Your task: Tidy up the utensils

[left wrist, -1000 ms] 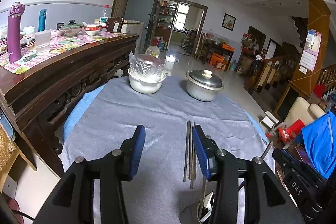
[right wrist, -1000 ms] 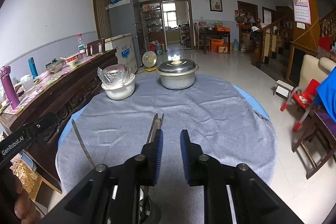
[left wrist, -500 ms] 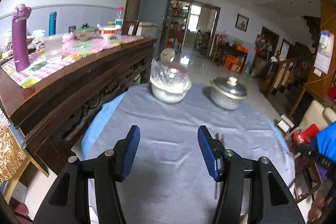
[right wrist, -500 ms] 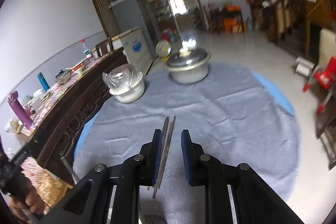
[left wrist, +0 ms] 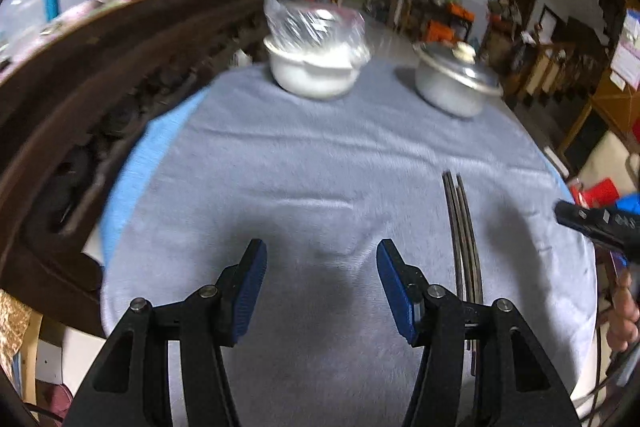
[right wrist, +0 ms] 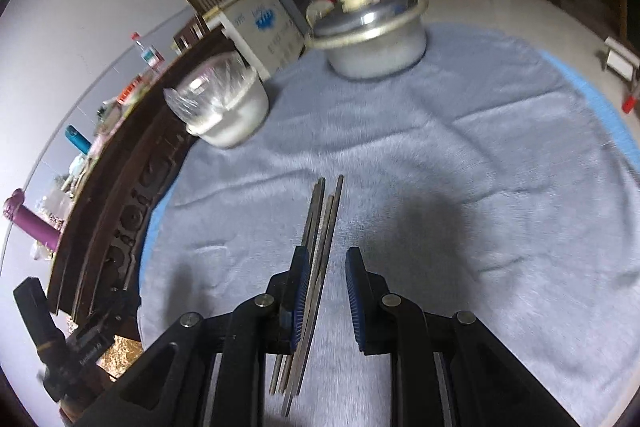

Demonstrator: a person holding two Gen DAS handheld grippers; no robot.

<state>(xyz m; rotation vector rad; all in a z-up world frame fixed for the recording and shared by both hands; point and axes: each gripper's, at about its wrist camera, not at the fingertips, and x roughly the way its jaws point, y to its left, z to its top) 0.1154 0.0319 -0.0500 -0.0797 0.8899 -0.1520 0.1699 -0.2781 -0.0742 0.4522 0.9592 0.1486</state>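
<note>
Several thin dark chopsticks (left wrist: pixel 462 239) lie side by side on the grey cloth of the round table (left wrist: pixel 320 167). My left gripper (left wrist: pixel 320 251) hangs open over bare cloth to their left, nothing between its blue pads. In the right wrist view the chopsticks (right wrist: pixel 325 211) run under my right gripper (right wrist: pixel 327 253), close along the left pad. Its jaws stand narrowly apart and do not press on the sticks. The right gripper's body (left wrist: pixel 592 223) shows at the left view's right edge, and the left gripper (right wrist: pixel 68 343) shows at the right view's lower left.
At the far side of the table stand a white pot covered in plastic film (left wrist: pixel 316 67) and a lidded metal pot (left wrist: pixel 456 87). A dark carved sideboard (left wrist: pixel 100 67) with bottles and dishes runs along the table's left. Chairs and a floor lie beyond.
Both grippers have sunk toward the table and tilted downward. The left jaws have widened and moved left of the chopsticks. The right gripper has come down over the chopsticks.
</note>
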